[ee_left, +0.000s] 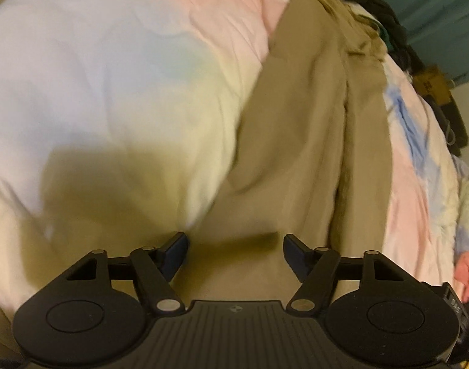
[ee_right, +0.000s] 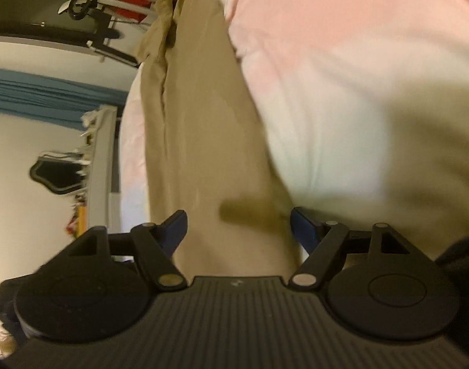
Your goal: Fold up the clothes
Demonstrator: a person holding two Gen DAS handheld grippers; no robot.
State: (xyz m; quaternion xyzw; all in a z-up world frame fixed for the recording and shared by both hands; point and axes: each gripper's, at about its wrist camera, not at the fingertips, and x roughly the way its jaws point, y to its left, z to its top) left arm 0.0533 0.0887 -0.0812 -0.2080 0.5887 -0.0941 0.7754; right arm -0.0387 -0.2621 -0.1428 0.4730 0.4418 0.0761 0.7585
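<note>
Tan trousers point(ee_left: 296, 141) lie stretched out on a pastel quilt point(ee_left: 111, 77), running from near my gripper up to the far end, where the fabric bunches. My left gripper point(ee_left: 234, 246) is open and empty, hovering just above the near end of the trousers. In the right wrist view the same trousers point(ee_right: 200, 129) run lengthwise along the pink and white quilt point(ee_right: 342, 61). My right gripper point(ee_right: 237, 224) is open and empty, with its jaws either side of the near part of the trousers.
A pile of dark clothes point(ee_left: 385, 18) and a brown box point(ee_left: 431, 83) sit past the bed's far right edge. The bed's left edge point(ee_right: 127, 141) drops to a white wall with a black frame point(ee_right: 56, 175) and exercise equipment point(ee_right: 90, 0).
</note>
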